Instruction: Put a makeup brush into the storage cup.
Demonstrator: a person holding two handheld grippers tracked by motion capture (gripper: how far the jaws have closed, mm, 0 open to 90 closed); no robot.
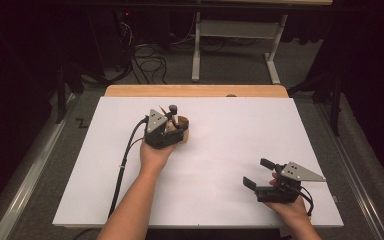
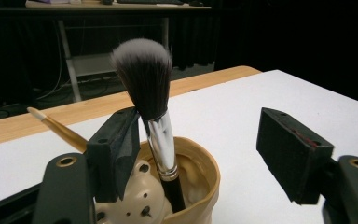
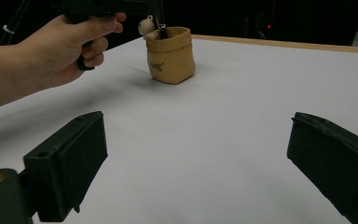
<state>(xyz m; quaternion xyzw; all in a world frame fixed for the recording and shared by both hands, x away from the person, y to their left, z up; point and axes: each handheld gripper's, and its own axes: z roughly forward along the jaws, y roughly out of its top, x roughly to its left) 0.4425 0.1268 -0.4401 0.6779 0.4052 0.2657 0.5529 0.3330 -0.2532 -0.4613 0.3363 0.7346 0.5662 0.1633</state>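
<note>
Standing upright in the tan cup (image 2: 200,177), the makeup brush (image 2: 151,107) is sitting near the white board's (image 1: 220,165) far edge, left of centre. Left gripper (image 2: 200,154) is hovering w/ jaws spread around the brush, not pinching it. Right gripper (image 1: 256,173) is resting spread, empty, by the near right corner.

tan holder (image 3: 170,55), dark lettering, illegible
</note>
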